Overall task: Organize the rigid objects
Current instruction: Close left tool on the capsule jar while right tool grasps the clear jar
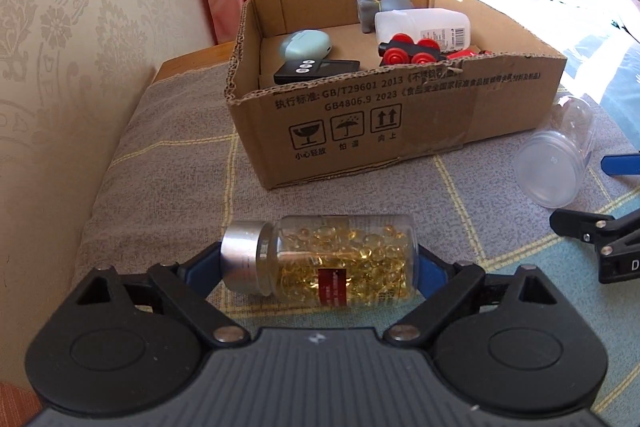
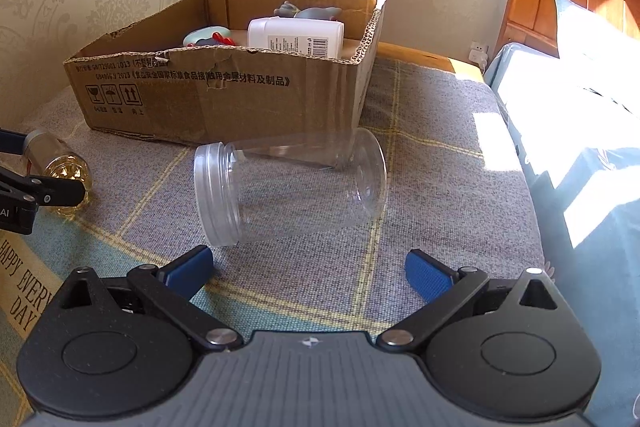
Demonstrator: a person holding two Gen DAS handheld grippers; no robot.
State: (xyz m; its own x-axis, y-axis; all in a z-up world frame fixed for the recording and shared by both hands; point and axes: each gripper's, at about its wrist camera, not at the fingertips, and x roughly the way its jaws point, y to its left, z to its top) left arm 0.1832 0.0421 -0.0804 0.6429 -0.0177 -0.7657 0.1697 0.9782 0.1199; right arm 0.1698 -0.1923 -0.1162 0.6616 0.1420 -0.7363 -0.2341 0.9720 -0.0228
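Crosswise between the blue pads of the left gripper (image 1: 320, 267), a capsule bottle (image 1: 328, 261) is lying on its side, one pad pressing its silver metal cap and the other its flat base, so the jaws are sitting clenched end to end on it. It is a clear cylinder packed with glossy amber softgels and is wearing a small red label. It is resting just above or on a grey woven cloth (image 1: 168, 163) crossed with yellow lines; which of the two cannot be told.

Just ahead of it, a shallow cardboard box (image 1: 400, 115) with ragged corrugated edges and black printed symbols is sitting on the same cloth. Inside are lying a white plastic bottle (image 1: 424, 25), a red-wheeled toy (image 1: 408, 53), a pale green rounded case (image 1: 306, 45), a black flat device (image 1: 316, 71) and a grey figurine (image 1: 370, 9).

Beside the box's right corner, an empty clear jar (image 2: 288, 187) is lying on its side, its threaded lid pointing left in the right wrist view. The right gripper (image 2: 310, 273) is hovering just short of it with jaws spread wide and gripping nothing.

Only the right wrist view is showing the jar's full length and the lettering on the cloth's edge; only the left one is looking down into the box's near half.
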